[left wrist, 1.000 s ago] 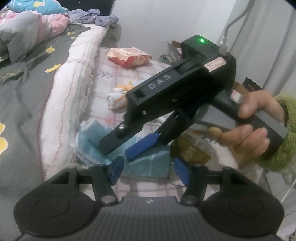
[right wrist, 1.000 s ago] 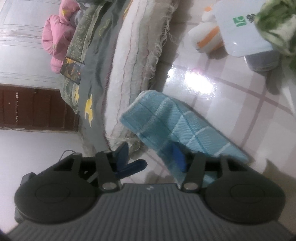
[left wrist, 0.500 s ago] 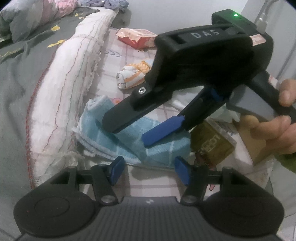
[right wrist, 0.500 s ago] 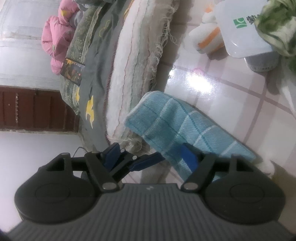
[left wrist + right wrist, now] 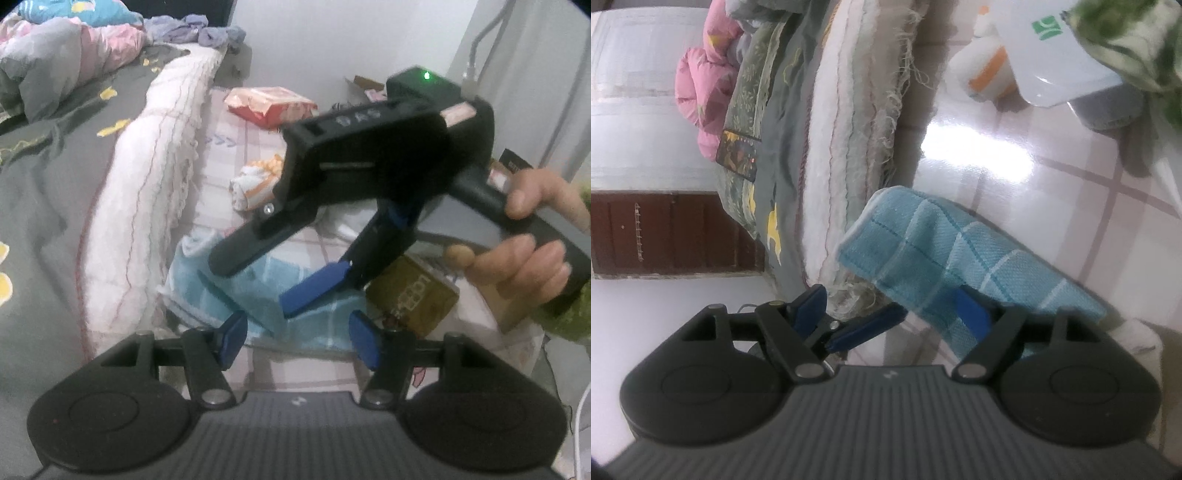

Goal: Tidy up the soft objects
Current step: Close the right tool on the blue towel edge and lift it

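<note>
Setting: bedside floor of glossy pink-checked tiles (image 5: 1015, 206); white wall behind.
Blue checked towel (image 5: 945, 254): folded, lying on the tiles against the fringed edge of the white bed cover (image 5: 147, 192); in the left wrist view it sits low centre, under both tools.
Right gripper (image 5: 284, 280): held by a hand (image 5: 535, 254) at 3 o'clock, tilted down over the towel; jaws spread and just been widening, pads off the cloth, nothing gripped. In its own view one blue finger (image 5: 971, 314) shows at the towel's near edge.
Left gripper (image 5: 297, 341): jaws apart, released, towel edge just beyond its tips at 12 o'clock.
Rolled white-and-orange cloth (image 5: 255, 181): on the tiles past the towel, 12 o'clock.
Red packet (image 5: 269, 105): farther still, near the wall.
Olive box (image 5: 413, 295): just beside the towel, 3 o'clock.
Bed: grey quilt (image 5: 48, 177) with yellow shapes at 9 o'clock; pink bedding (image 5: 55, 48) at 11 o'clock.
</note>
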### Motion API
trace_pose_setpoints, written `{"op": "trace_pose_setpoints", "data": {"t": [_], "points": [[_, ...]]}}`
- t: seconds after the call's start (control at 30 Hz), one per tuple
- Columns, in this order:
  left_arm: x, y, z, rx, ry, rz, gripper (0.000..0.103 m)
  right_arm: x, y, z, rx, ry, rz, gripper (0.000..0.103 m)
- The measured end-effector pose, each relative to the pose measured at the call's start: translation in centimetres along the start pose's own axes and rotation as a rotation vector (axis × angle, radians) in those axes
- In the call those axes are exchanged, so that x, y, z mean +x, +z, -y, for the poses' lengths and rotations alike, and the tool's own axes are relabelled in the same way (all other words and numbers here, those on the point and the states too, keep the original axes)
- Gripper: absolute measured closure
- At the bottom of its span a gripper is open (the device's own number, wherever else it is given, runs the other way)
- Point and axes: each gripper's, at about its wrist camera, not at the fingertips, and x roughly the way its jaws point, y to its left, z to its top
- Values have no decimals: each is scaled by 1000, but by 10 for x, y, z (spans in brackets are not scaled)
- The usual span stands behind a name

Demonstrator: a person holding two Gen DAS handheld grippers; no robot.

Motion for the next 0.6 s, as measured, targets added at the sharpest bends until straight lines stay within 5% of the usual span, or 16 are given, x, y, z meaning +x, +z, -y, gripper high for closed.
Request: {"op": "trace_pose_setpoints", "data": {"t": [0.43, 0.6], "points": [[8, 7, 2, 33, -2, -5, 41, 1, 2, 5, 21, 26, -2, 26], [-6, 8, 9, 57, -43, 54, 39, -1, 3, 11, 50, 53, 1, 25]]}}
